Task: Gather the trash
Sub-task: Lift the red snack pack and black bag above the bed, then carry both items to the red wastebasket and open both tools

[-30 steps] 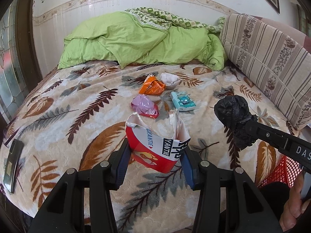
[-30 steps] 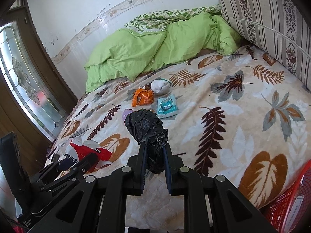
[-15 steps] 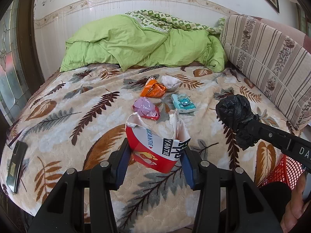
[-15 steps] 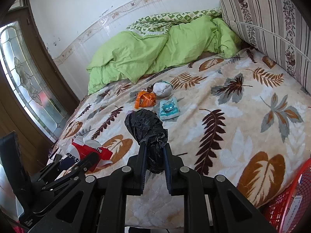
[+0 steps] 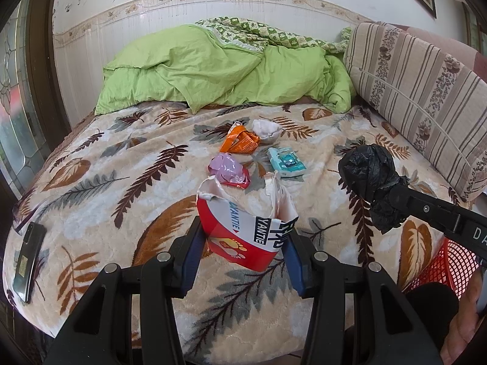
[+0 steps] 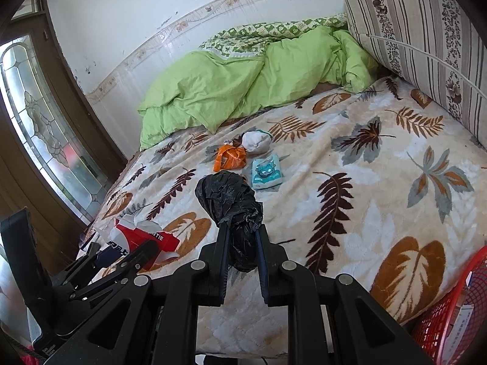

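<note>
My left gripper (image 5: 243, 237) is shut on a torn red-and-white carton (image 5: 243, 231), held above the near part of the bed; the same carton (image 6: 143, 240) shows at lower left in the right wrist view. A crumpled black plastic bag (image 6: 231, 206) is pinched in my right gripper (image 6: 242, 240), and that bag (image 5: 369, 176) appears at right in the left wrist view. Loose on the bedspread lie an orange wrapper (image 5: 240, 143), a pink wrapper (image 5: 228, 170), a teal packet (image 5: 286, 162) and a white wad (image 5: 266, 129).
A red mesh basket (image 6: 450, 313) stands at the bed's lower right corner. A green duvet (image 5: 225, 70) is heaped at the head, with a striped cushion (image 5: 420, 91) along the right. A dark phone (image 5: 29, 258) lies at the left edge. A hand (image 5: 465, 328) shows bottom right.
Both views have tilted up a little, showing more of the wall. The held carton and bag stay gripped; the trash on the bed has not moved.
</note>
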